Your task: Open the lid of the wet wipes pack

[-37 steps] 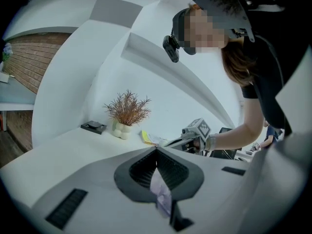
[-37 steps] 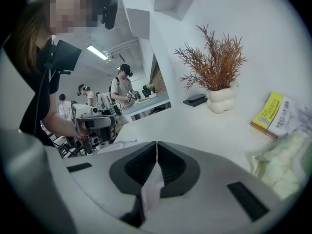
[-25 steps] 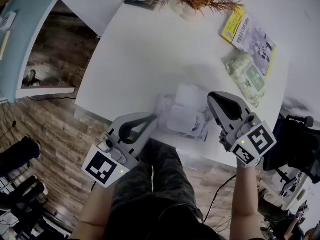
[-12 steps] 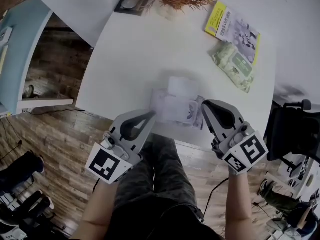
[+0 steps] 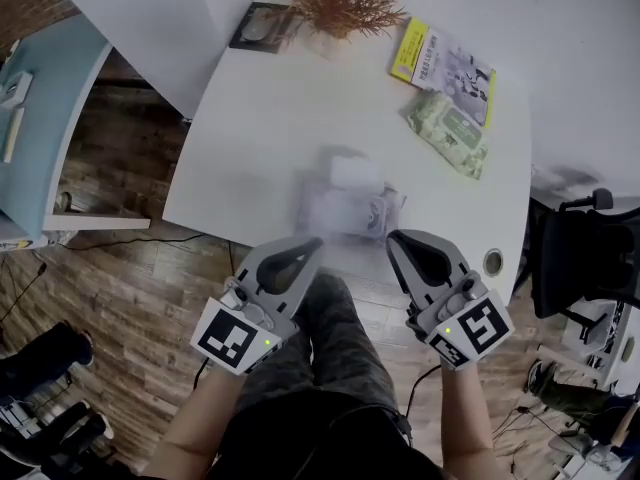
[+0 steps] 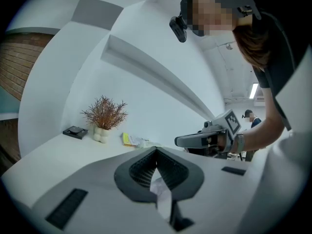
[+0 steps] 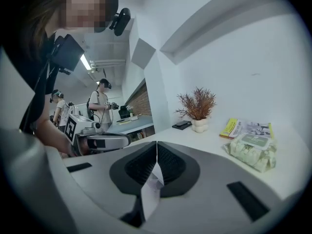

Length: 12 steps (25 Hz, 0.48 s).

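Note:
The green wet wipes pack (image 5: pixel 447 133) lies on the white table (image 5: pixel 260 118) at the right, beside a yellow booklet; the right gripper view also shows this pack (image 7: pixel 253 150). Neither gripper is near it. A translucent plastic wrapper (image 5: pixel 345 203) hangs blurred over the table's near edge between the two grippers. My left gripper (image 5: pixel 310 244) is shut on the wrapper's left edge, a white strip of film (image 6: pixel 161 189) pinched in its jaws. My right gripper (image 5: pixel 393 238) is shut on the right edge, with film (image 7: pixel 151 186) in its jaws too.
A dried plant in a white pot (image 5: pixel 335 3) and a small black box (image 5: pixel 262 25) stand at the table's far edge, with the yellow booklet (image 5: pixel 445 63) nearby. A cable hole (image 5: pixel 492 262) marks the near right corner. A black chair (image 5: pixel 590 258) stands right. People stand behind.
Both grippers have drawn back toward the table's near edge and risen a little, carrying the wrapper with them. The wipes pack has not moved on the table.

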### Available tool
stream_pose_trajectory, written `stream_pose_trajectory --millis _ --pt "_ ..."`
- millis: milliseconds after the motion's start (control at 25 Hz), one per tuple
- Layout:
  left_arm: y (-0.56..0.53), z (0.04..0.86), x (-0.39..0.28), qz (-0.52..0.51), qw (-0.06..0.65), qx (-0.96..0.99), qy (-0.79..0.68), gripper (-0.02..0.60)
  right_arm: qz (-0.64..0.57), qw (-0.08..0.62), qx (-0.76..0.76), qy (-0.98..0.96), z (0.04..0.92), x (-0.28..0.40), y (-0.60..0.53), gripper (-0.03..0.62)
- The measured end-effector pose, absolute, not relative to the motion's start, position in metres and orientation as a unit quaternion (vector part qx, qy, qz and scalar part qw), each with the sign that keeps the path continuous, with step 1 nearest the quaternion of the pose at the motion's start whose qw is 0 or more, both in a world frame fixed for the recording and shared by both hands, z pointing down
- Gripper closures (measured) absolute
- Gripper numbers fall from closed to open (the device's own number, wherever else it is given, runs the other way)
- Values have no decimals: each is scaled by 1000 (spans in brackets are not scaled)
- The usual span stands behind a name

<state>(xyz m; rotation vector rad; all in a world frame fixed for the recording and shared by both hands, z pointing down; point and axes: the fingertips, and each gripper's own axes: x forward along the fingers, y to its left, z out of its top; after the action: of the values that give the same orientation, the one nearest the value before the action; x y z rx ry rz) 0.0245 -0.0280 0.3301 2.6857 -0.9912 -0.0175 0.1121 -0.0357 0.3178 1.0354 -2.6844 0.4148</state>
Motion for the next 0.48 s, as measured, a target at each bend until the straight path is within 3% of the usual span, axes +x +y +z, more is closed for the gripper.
stream_pose_trajectory --millis 480 --pt "-3 290 30 -16 124 939 -321 569 127 86 363 -919 277 96 4 571"
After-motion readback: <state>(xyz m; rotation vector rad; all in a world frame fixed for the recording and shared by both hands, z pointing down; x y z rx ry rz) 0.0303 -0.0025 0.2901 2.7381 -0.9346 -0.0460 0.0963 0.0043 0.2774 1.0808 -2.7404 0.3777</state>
